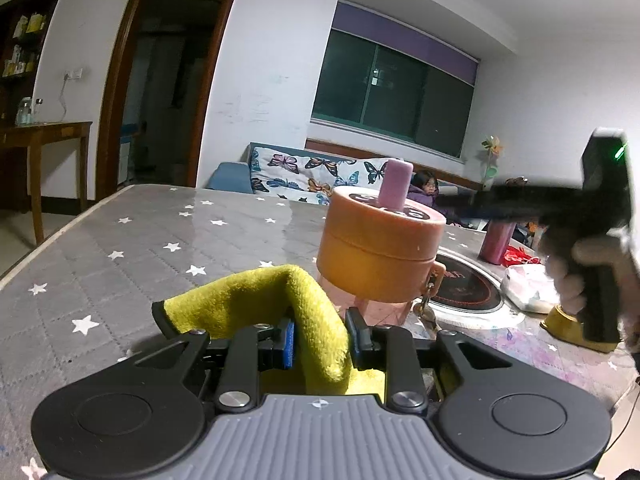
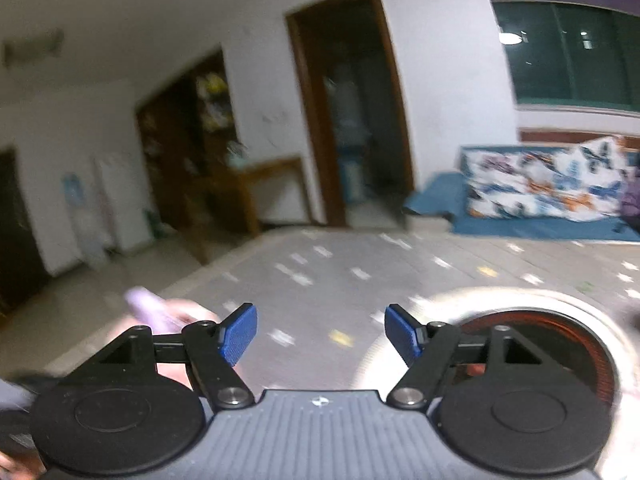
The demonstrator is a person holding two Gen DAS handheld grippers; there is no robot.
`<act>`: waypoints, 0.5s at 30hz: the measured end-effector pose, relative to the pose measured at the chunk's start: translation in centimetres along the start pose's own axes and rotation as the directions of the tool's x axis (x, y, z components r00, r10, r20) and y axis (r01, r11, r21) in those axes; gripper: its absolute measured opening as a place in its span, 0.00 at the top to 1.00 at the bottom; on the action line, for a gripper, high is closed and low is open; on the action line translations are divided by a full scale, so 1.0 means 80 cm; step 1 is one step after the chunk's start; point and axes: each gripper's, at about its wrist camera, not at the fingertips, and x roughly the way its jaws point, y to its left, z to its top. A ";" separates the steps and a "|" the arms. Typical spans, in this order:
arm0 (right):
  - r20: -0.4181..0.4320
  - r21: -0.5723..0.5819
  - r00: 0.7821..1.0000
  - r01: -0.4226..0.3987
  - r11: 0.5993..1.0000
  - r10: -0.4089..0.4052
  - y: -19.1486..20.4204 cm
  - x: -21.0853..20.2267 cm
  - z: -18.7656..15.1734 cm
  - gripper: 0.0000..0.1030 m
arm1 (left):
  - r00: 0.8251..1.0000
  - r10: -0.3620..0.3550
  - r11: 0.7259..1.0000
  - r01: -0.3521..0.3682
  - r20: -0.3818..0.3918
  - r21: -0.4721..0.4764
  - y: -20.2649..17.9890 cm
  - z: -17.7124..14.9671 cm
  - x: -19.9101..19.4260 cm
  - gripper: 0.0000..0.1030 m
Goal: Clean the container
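Clamping yellow cloth (image 1: pixel 280 304), left hand-held gripper (image 1: pixel 320 340) faces orange container (image 1: pixel 380 256); right hand-held gripper (image 2: pixel 320 336) gapes.

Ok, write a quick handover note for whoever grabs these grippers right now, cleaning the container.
Left gripper: shut on the yellow cloth, held low over the table.
Right gripper: open, empty, its view blurred.
The orange container, lid on with a pink knob, stands just beyond the cloth, beside the inset burner.
Done: cloth picked up.
Left: cloth is not on the container; steady it with the right, wipe with the left.
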 end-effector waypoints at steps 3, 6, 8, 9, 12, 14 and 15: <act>-0.052 0.012 0.997 0.056 0.998 -0.056 -0.018 0.022 -0.015 0.29 | 1.000 0.001 1.000 -0.001 -0.007 -0.006 -0.003 -0.001 0.002 0.72; -0.105 0.021 0.988 0.113 0.993 -0.110 -0.037 0.044 -0.030 0.23 | 1.000 0.004 1.000 -0.005 -0.017 -0.006 -0.002 -0.002 0.005 0.71; -0.136 0.028 0.981 0.142 0.989 -0.137 -0.056 0.083 -0.038 0.22 | 1.000 0.005 1.000 -0.005 -0.019 -0.005 -0.001 -0.003 0.005 0.70; -0.148 0.034 0.979 0.147 0.989 -0.141 -0.063 0.102 -0.041 0.22 | 1.000 0.006 1.000 -0.006 -0.021 -0.005 -0.001 -0.004 0.005 0.70; -0.170 0.023 0.972 0.168 0.986 -0.161 -0.069 0.116 -0.056 0.15 | 1.000 0.002 1.000 -0.003 -0.024 -0.011 0.000 -0.006 0.006 0.70; -0.191 0.021 0.968 0.172 0.985 -0.165 -0.070 0.122 -0.060 0.11 | 1.000 0.001 1.000 -0.002 -0.027 -0.014 0.001 -0.007 0.007 0.70; -0.200 0.026 0.966 0.169 0.985 -0.161 -0.072 0.124 -0.060 0.09 | 1.000 -0.001 1.000 0.001 -0.028 -0.015 0.001 -0.007 0.008 0.70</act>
